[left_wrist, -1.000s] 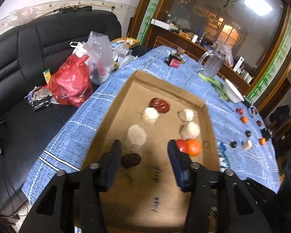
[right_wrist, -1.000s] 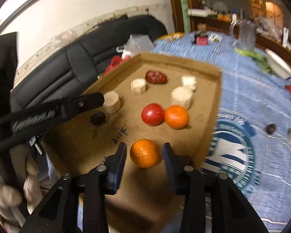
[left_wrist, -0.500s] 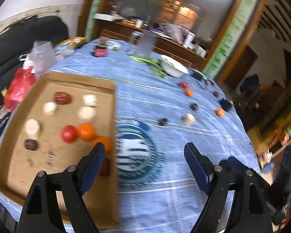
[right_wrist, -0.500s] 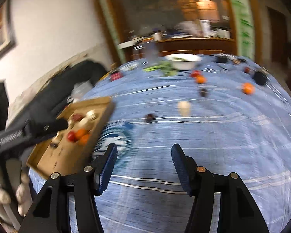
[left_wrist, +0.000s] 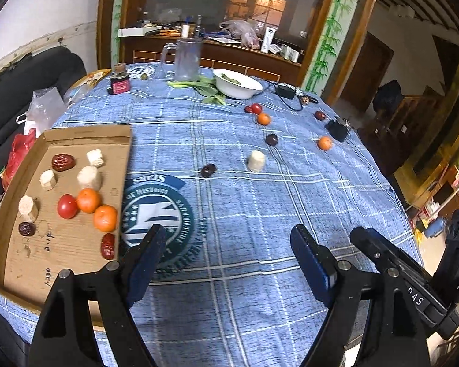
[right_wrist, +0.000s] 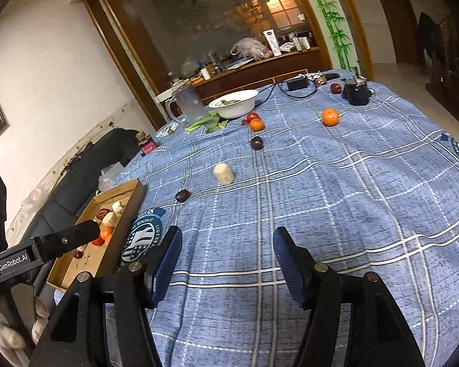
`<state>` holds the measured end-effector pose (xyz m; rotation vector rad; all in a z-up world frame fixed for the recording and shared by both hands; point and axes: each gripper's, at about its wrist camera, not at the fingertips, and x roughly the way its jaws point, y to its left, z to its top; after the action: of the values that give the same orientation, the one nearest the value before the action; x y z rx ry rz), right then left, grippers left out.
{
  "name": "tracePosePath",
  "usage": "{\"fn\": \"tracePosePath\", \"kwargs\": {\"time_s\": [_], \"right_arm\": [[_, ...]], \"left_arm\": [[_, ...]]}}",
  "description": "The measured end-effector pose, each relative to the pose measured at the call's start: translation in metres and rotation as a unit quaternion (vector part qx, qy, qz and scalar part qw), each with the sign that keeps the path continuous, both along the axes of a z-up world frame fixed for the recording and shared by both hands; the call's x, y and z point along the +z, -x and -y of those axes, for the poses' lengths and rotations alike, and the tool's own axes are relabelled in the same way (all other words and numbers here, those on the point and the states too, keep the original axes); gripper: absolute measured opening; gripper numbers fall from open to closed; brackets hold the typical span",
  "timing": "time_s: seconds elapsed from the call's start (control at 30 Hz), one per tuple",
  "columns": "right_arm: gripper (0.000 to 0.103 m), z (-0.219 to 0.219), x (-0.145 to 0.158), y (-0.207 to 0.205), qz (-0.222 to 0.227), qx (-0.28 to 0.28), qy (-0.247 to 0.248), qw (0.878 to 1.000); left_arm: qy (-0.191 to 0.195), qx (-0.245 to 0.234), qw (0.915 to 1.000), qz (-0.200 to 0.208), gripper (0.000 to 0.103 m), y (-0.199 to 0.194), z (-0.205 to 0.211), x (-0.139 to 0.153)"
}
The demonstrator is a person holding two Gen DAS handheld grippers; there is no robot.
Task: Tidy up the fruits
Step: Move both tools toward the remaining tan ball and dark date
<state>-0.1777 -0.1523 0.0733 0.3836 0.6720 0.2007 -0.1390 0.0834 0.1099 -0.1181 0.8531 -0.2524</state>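
Observation:
A cardboard tray (left_wrist: 76, 134) at the table's left edge holds two oranges (left_wrist: 105, 217), a tomato (left_wrist: 67, 205), red dates and pale sugarcane pieces. Loose on the blue cloth lie a dark date (left_wrist: 208, 170), a pale piece (left_wrist: 256, 161), a dark plum (left_wrist: 271, 139), two oranges (left_wrist: 263, 119) (left_wrist: 324, 142) and a tomato (left_wrist: 255, 108). My left gripper (left_wrist: 226, 250) is open and empty above the cloth beside the tray. My right gripper (right_wrist: 226, 253) is open and empty over the near cloth, far from the pale piece (right_wrist: 223, 173) and date (right_wrist: 182, 195).
A white bowl (left_wrist: 237, 84), greens, a clear jug (left_wrist: 185, 59), a small jar (left_wrist: 119, 81), a black charger with cable (left_wrist: 286, 91) and a black object (left_wrist: 337, 129) stand at the far side. A black sofa with bags is left of the table.
Both grippers have pulled back from the tray and swung right over the open cloth. The right gripper let go of an orange, which now lies in the tray. Both jaws opened wider.

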Motion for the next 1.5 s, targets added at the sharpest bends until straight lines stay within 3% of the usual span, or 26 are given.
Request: {"fn": "tracePosePath", "kwargs": {"time_s": [0.3,1.23,1.5], "right_arm": [[0.068,0.017,-0.009,0.002,-0.013,-0.017,-0.011,1.000],[0.068,-0.015,-0.040,-0.026,-0.062,0.003,0.017,0.998],[0.068,-0.011,-0.041,-0.034,-0.068,0.002,0.027,0.997]], "left_arm": [[-0.010,-0.022,0.9997,-0.003,0.083,0.004,0.018,-0.007],[0.011,-0.012,0.9992,-0.037,0.083,-0.018,-0.005,-0.039],[0.022,0.018,0.9996,-0.007,0.083,-0.015,-0.030,-0.023]]}}
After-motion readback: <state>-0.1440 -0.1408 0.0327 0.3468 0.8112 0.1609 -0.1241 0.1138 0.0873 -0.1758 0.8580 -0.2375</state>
